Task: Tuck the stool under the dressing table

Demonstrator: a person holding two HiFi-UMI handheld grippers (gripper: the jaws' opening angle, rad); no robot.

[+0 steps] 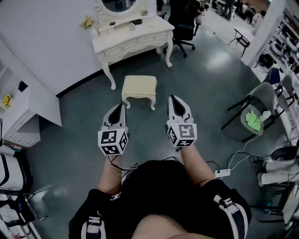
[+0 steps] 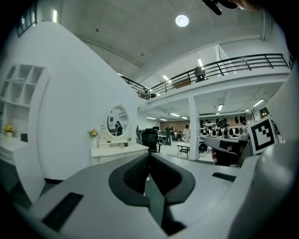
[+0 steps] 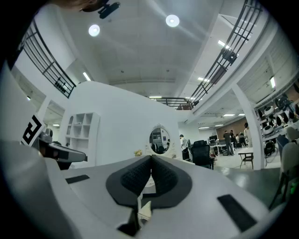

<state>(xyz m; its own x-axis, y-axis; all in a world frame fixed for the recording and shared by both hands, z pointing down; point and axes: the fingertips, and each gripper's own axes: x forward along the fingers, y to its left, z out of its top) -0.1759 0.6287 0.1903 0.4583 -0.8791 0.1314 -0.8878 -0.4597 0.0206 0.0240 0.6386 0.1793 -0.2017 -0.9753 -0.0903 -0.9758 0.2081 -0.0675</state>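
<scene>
A cream stool (image 1: 139,87) with carved legs stands on the grey floor, apart from the white dressing table (image 1: 133,41) behind it. The table carries a round mirror (image 1: 119,5) and yellow flowers (image 1: 87,22). My left gripper (image 1: 122,107) is shut and empty, held just short of the stool's near left corner. My right gripper (image 1: 172,99) is also shut and empty, just right of the stool's near right leg. In the left gripper view the closed left gripper (image 2: 149,155) points at the dressing table (image 2: 119,151). In the right gripper view the shut right gripper (image 3: 151,158) faces the mirror (image 3: 159,138).
A black office chair (image 1: 183,25) stands right of the dressing table. A grey chair (image 1: 259,108) with a green cloth is at the right. A white cabinet (image 1: 25,116) is at the left. A power strip (image 1: 222,173) and cables lie on the floor by my right side.
</scene>
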